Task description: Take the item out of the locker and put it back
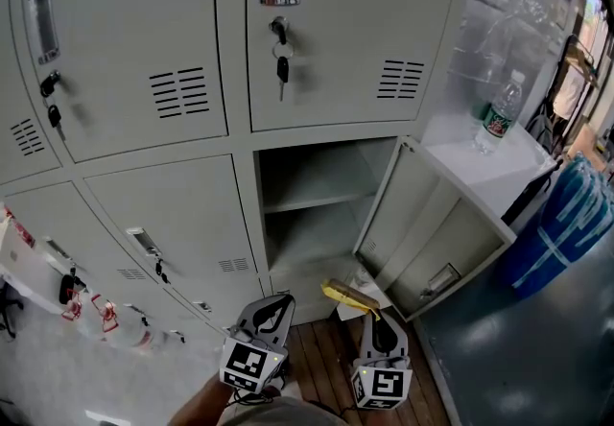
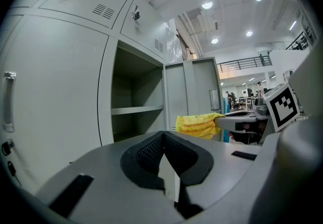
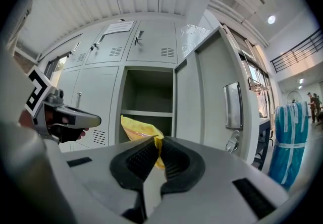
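Observation:
A yellow packet (image 1: 349, 296) hangs in front of the open locker (image 1: 321, 213), clamped at one corner by my right gripper (image 1: 373, 318), which is shut on it. In the right gripper view the yellow packet (image 3: 139, 130) sticks up and left from the black pads (image 3: 144, 158). The locker's door (image 1: 434, 234) stands swung out to the right. Inside, the shelf (image 1: 317, 192) and the floor below it look bare. My left gripper (image 1: 271, 311) is shut and holds nothing, just left of the right one, outside the locker. The left gripper view shows the yellow packet (image 2: 198, 125) beside the right gripper (image 2: 222, 122).
Closed lockers fill the wall; one above has keys (image 1: 282, 61) hanging in its lock. A water bottle (image 1: 498, 114) stands on a white ledge at right. A blue wrapped bundle (image 1: 563, 224) sits on the floor at far right. Wooden flooring lies under the grippers.

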Demonstrator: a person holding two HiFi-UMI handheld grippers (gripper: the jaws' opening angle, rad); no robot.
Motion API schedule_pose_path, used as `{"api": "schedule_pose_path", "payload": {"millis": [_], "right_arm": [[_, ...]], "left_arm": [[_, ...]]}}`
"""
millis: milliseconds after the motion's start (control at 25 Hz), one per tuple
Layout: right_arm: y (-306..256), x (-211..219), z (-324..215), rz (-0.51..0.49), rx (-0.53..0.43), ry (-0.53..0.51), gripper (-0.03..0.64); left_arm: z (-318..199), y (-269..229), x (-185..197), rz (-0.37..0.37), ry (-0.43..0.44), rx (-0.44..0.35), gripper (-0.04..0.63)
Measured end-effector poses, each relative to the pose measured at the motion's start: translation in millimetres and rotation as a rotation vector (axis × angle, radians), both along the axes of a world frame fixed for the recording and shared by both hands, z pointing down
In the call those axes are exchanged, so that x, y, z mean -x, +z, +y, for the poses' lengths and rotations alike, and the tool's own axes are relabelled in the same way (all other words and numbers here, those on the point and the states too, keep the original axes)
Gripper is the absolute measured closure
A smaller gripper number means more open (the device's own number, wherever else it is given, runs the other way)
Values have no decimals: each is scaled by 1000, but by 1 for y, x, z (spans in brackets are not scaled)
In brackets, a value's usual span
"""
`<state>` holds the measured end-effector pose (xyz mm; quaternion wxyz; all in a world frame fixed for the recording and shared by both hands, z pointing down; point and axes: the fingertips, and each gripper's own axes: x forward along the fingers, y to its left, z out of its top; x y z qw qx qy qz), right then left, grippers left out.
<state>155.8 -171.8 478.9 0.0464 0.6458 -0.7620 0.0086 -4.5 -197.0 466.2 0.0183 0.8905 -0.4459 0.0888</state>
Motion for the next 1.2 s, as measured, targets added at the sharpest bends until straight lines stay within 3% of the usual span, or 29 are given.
{"api": "schedule_pose_path", "payload": {"millis": [1200], "right_arm": [[-1,16,-13,9,-8,-56,591]], "left_arm": [[-3,9,4,-14,-31,15,575]]}}
